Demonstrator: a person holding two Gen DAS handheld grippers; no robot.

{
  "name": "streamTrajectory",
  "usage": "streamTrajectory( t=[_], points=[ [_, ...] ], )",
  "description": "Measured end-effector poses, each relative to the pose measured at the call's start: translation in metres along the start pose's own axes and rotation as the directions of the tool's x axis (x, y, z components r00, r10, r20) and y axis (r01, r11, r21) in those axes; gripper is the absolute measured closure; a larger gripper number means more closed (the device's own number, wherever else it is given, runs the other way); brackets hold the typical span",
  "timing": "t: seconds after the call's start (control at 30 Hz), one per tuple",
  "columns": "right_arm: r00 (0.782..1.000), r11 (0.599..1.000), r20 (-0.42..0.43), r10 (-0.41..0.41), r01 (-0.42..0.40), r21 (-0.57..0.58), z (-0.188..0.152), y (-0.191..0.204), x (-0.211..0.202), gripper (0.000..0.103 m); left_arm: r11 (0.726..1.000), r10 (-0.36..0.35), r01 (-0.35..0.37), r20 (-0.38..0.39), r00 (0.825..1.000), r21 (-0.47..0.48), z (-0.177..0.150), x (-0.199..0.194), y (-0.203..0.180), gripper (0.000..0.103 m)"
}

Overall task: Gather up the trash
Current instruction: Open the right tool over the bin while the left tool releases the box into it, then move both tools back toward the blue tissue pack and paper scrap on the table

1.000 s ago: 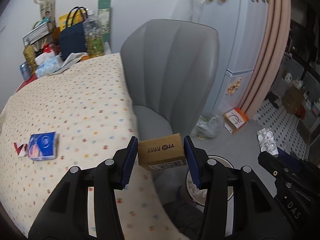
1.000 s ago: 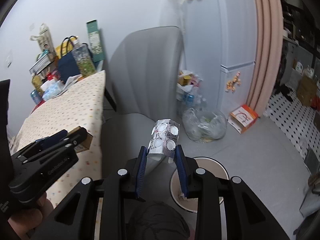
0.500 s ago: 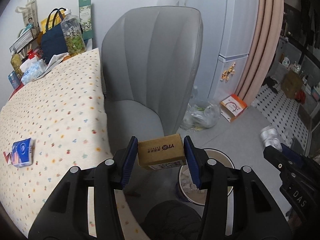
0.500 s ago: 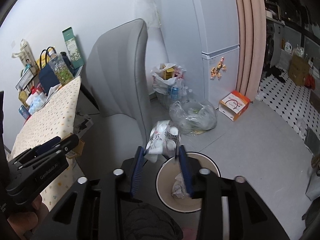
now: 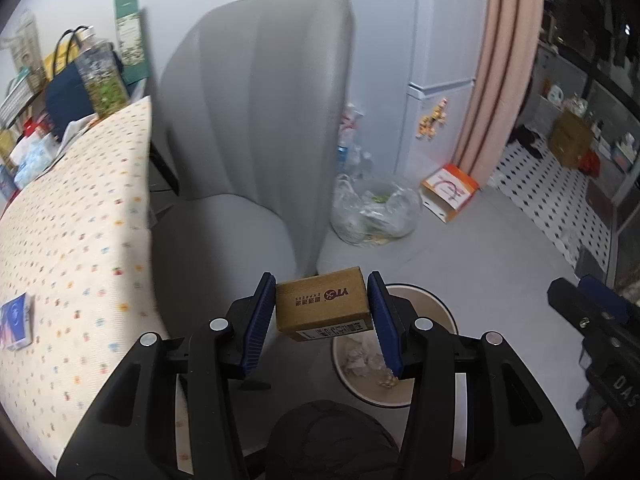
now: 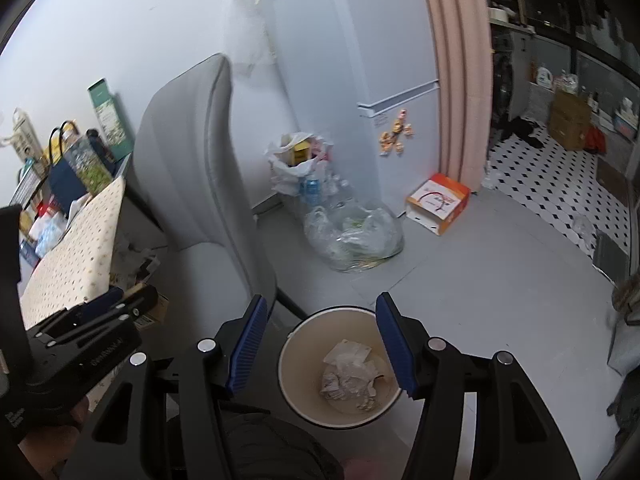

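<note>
Clamping a small brown cardboard box (image 5: 323,303) between its blue pads, the left gripper (image 5: 322,312) holds the parcel squarely, printed face up, with both pads pressed against its short sides. The box hangs above the near rim of a cream waste bin (image 5: 442,308) that stands on the grey floor, beside the base of a grey upholstered chair (image 5: 256,128).

The right gripper (image 6: 320,340) stands with its jaws spread wide and nothing between them; they have just been opening. Directly below the gap sits the same waste bin (image 6: 298,364), and crumpled paper and wrappers (image 6: 348,372) lie at its bottom (individual items cannot be told apart).

To the left of the chair, a table with a dotted cloth (image 5: 72,240) carries a blue tissue packet (image 5: 16,320) near its front edge and a cluster of bags, bottles and cartons at its far end. Behind the bin, a clear plastic bag of refuse (image 6: 352,236) rests on the floor against a white refrigerator (image 6: 396,92), with an orange and white carton (image 6: 438,202) just beside a pink curtain (image 6: 456,60).
</note>
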State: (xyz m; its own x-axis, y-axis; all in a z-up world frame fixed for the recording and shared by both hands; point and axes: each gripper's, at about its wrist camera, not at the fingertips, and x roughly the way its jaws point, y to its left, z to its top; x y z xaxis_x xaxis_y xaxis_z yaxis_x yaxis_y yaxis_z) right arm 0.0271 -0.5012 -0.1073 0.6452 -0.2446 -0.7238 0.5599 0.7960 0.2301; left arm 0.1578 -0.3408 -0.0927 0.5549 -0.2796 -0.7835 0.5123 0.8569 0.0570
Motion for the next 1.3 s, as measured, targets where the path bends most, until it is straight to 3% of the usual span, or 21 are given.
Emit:
streamTrajectory(
  t=[0.33, 0.4, 0.47, 0.53, 0.9, 1.3],
  points=[
    [0.998, 0.996, 0.009, -0.063, 0.062, 0.069, 0.001, -0.046, -0.008, 0.045, 0.994, -0.079, 0.082, -0.046, 0.996, 0.066, -0.001, 0.017, -0.047, 0.055],
    [0.998, 0.995, 0.010, -0.064, 0.063, 0.077, 0.000, -0.049, -0.008, 0.045, 0.992, -0.102, 0.106, -0.057, 0.993, 0.066, 0.000, 0.019, -0.052, 0.045],
    [0.998, 0.995, 0.010, -0.064, 0.063, 0.083, -0.001, -0.052, -0.008, 0.045, 0.993, -0.104, 0.107, -0.046, 0.993, 0.056, 0.000, 0.019, -0.052, 0.015],
    [0.998, 0.994, 0.005, -0.062, 0.062, 0.086, -0.001, -0.052, -0.006, 0.045, 0.995, -0.088, 0.089, -0.027, 0.996, 0.041, 0.002, 0.015, -0.047, 0.009],
    [1.000, 0.999, 0.011, -0.013, 0.012, 0.031, 0.001, -0.023, -0.008, 0.038, 0.997, -0.040, 0.042, 0.027, 0.999, -0.067, 0.007, -0.015, 0.003, 0.006],
    [0.996, 0.992, 0.064, 0.061, -0.053, -0.118, -0.003, 0.066, -0.044, 0.020, 0.977, 0.037, -0.010, 0.126, 0.991, -0.212, -0.011, -0.074, 0.090, 0.006]
  ],
)
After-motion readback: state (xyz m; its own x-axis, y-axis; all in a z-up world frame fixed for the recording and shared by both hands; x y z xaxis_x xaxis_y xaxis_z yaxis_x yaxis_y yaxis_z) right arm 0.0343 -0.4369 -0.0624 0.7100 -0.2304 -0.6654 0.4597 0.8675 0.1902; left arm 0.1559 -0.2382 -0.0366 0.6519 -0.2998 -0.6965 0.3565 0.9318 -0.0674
